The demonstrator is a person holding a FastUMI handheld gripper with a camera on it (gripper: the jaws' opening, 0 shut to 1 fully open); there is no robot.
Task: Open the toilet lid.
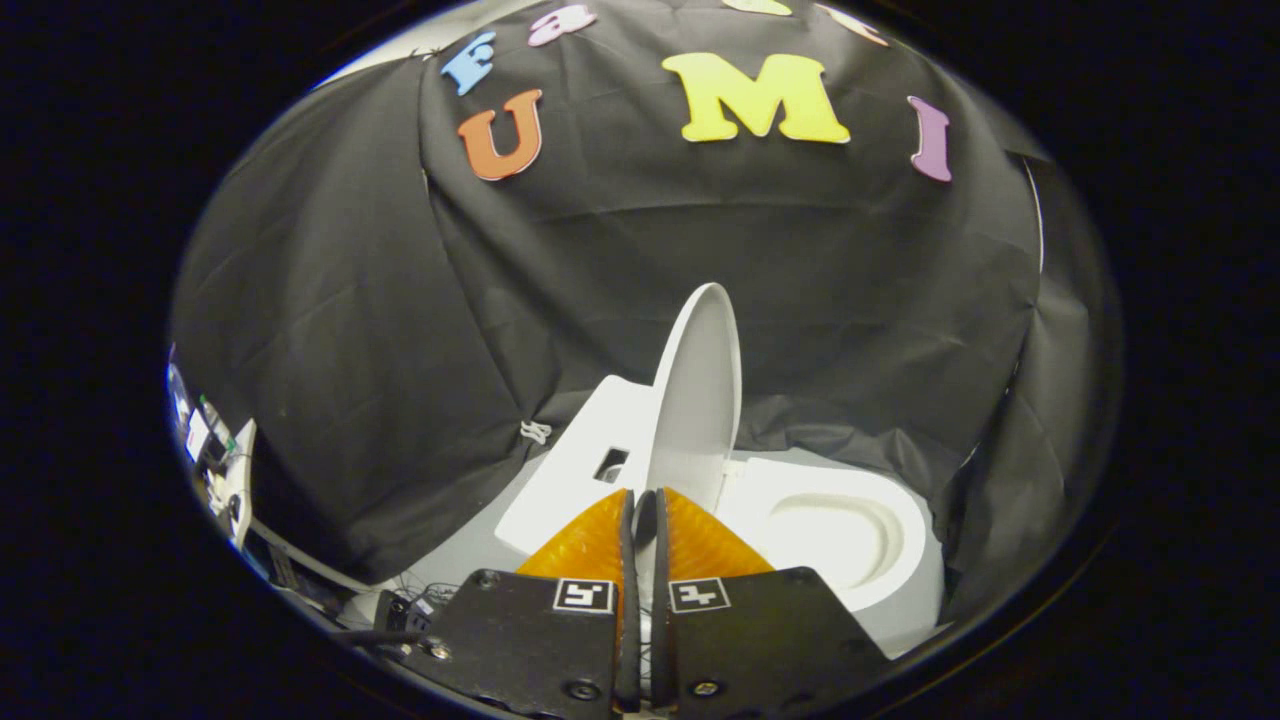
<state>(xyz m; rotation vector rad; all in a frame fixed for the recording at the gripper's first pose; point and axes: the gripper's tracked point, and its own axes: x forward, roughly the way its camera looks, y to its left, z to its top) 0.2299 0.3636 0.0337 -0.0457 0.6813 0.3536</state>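
The white toilet lid point(695, 390) stands raised, nearly upright, leaning back toward the white tank point(590, 440). To its right the seat and open bowl point(840, 535) lie uncovered. My gripper point(645, 505) is at the lid's lower near edge. Its two fingers are drawn close together, and the lid's thin rim runs down into the narrow gap between them. The part of the rim held between the pads is hidden.
Black cloth walls close in behind and on both sides of the toilet. The toilet stands on a pale floor point(470, 545). Beyond the cloth's left edge are cables and some clutter point(215, 450).
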